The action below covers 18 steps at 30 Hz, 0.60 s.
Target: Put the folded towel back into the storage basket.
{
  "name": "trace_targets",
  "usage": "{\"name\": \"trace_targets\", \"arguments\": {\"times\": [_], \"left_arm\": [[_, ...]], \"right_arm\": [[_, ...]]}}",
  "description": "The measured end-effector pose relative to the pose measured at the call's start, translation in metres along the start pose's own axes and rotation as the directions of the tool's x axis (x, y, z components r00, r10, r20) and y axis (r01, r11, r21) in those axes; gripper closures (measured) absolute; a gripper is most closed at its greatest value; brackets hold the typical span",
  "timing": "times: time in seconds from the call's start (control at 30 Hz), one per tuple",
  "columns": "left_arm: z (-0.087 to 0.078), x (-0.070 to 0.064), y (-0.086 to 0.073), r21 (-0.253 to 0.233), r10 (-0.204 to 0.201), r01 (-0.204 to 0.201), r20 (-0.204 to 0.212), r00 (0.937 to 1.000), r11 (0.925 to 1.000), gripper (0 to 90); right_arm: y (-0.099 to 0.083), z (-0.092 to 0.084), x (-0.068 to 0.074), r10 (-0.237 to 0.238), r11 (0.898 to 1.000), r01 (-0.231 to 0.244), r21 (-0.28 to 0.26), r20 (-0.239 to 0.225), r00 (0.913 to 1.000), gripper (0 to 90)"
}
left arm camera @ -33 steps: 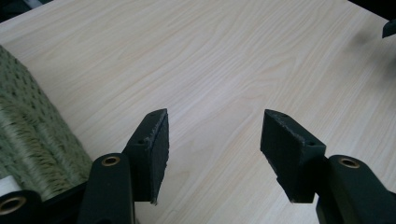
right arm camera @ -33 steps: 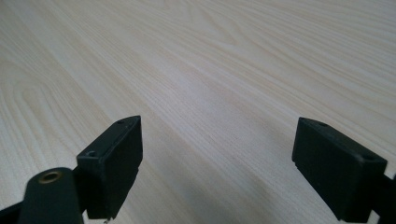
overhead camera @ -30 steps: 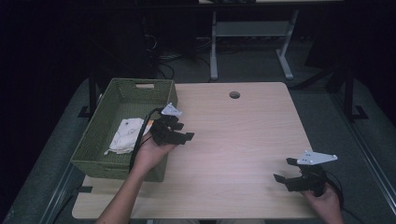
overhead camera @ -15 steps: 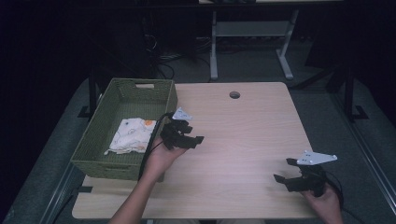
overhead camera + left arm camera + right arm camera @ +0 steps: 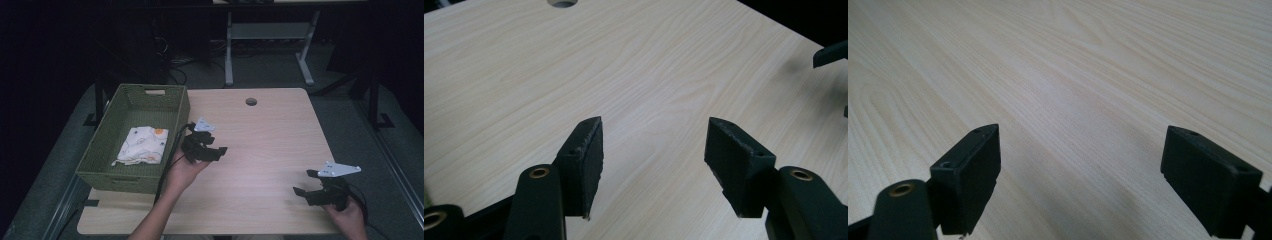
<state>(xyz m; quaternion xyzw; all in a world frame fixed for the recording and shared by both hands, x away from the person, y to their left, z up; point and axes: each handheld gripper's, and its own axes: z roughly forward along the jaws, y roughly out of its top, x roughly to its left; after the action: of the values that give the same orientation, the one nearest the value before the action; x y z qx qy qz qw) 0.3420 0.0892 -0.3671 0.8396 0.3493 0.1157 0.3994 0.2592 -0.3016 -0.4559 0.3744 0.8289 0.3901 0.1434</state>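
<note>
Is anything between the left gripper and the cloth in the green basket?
Yes: the basket's near side wall stands between the left gripper, open over the table, and the cloth lying inside.

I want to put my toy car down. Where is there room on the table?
The widest bare wood lies between the left claw and the right claw, up to the round hole. The table's left side is crowded by the green basket holding a folded cloth.
</note>
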Motion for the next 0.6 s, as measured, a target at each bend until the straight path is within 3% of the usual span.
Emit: {"name": "trace_targets", "arguments": {"times": [0.17,0.6], "left_arm": [[0.005,-0.010,0.000,-0.016,0.013,-0.013,0.012,0.9998,0.9998,40.5],[0.019,-0.023,-0.010,-0.041,-0.024,0.026,0.047,0.9986,0.9988,39.7]], "right_arm": [[0.000,0.000,0.000,0.001,1.000,-0.001,0.001,-0.001,1.0000,15.9],[-0.001,0.000,-0.001,-0.004,1.000,0.004,0.003,0.002,1.0000,15.9]]}}
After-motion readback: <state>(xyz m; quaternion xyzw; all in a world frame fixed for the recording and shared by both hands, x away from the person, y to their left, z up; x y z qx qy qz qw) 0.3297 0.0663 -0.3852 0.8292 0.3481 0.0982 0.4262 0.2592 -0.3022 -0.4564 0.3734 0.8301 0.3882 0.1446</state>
